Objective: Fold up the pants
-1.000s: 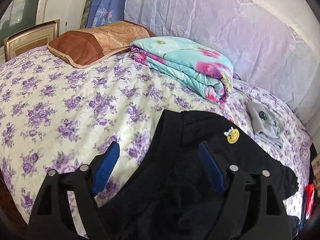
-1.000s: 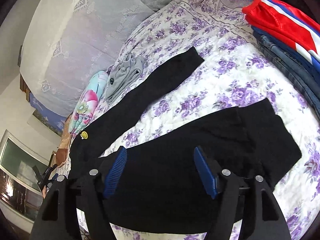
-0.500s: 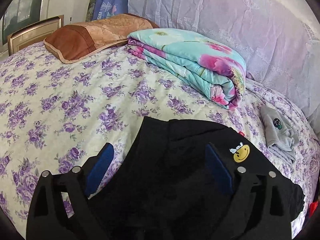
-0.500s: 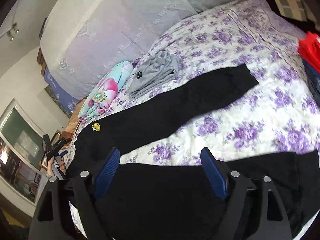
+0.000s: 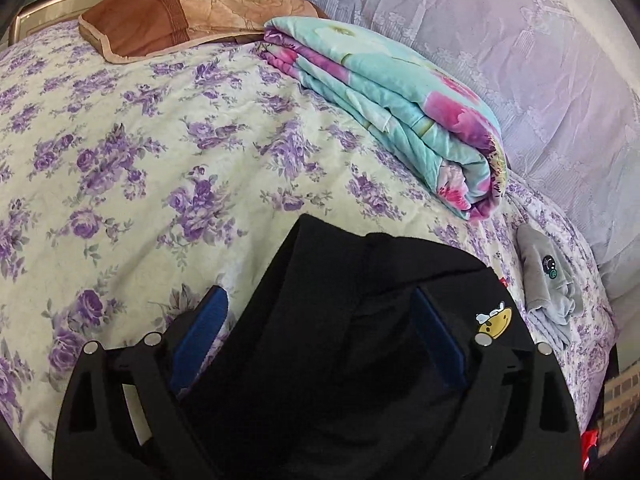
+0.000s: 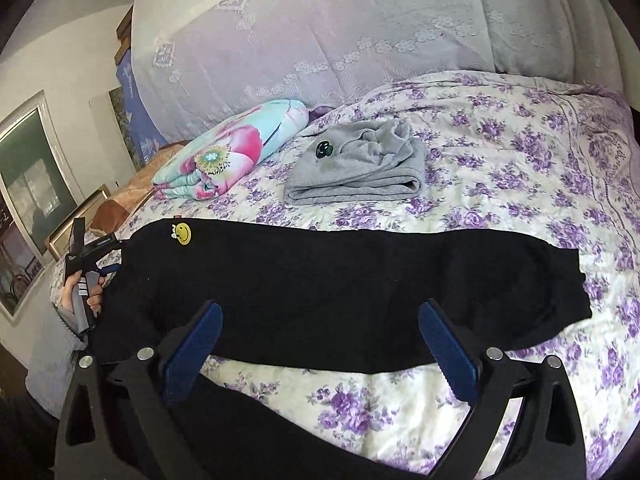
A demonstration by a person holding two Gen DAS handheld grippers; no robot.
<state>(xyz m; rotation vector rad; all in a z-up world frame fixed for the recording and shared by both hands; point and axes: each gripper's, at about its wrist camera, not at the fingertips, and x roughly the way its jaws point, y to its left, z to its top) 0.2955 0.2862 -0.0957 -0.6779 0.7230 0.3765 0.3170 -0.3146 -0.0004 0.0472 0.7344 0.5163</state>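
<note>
The left gripper [image 5: 320, 340] gapes wide over the black pants' [image 6: 340, 280] waistband, gripping nothing. The right gripper [image 6: 320, 344] hangs equally wide above the bed [image 6: 520, 168], empty.

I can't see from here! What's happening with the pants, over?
Left gripper open, over the waistband. Right gripper open, above the near leg. Black pants spread flat, legs apart, not folded. Grey folded garment beyond, not in the way.

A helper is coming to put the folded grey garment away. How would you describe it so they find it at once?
On the purple-flowered bed, look near the lace-draped headboard, beside the rolled turquoise-and-pink quilt. The grey garment lies folded just beyond the black pants. It alone is plain grey, with a small dark round patch.
</note>
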